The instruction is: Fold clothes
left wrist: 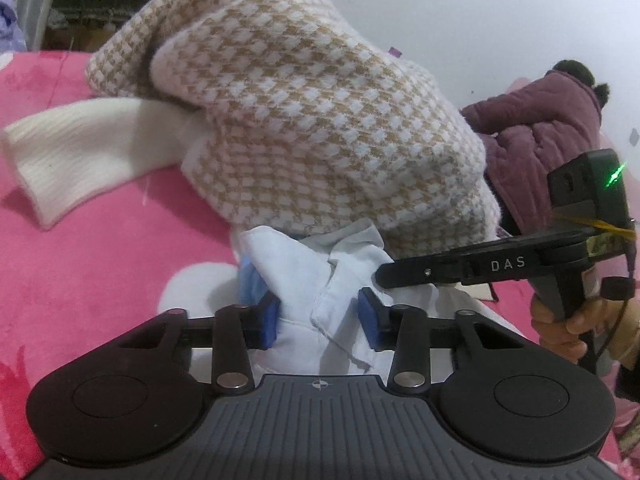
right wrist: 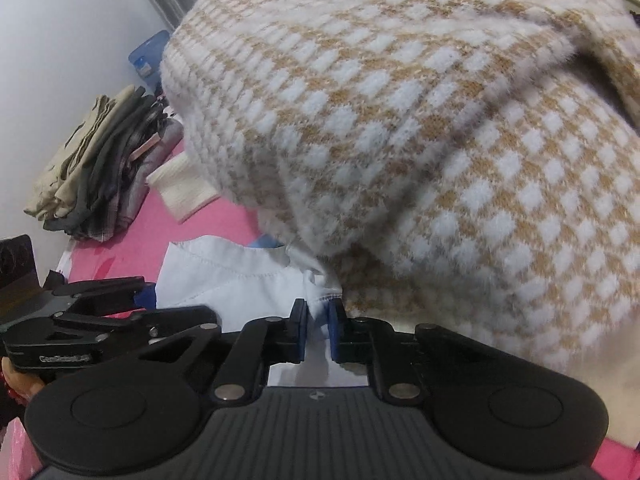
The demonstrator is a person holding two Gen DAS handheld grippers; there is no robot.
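A pale blue shirt [left wrist: 304, 264] lies bunched on the pink blanket [left wrist: 100, 260], partly under a tan-and-white houndstooth sweater [left wrist: 320, 120]. My left gripper [left wrist: 319, 320] has its blue pads pressed against a thick fold of the shirt. In the left wrist view my right gripper [left wrist: 386, 278] comes in from the right, its tip on the same shirt. In the right wrist view my right gripper [right wrist: 319, 332] is shut on a thin edge of the shirt [right wrist: 224, 276], right below the sweater [right wrist: 440, 140]. My left gripper [right wrist: 136, 292] shows at the left, beside the shirt.
The sweater's white ribbed cuff [left wrist: 80, 148] trails left on the blanket. A maroon quilted jacket [left wrist: 540, 128] lies behind on the right. A stack of folded clothes [right wrist: 96, 168] leans by the wall, with a blue box [right wrist: 148, 60] beyond. A hand [left wrist: 568, 328] holds the right gripper's handle.
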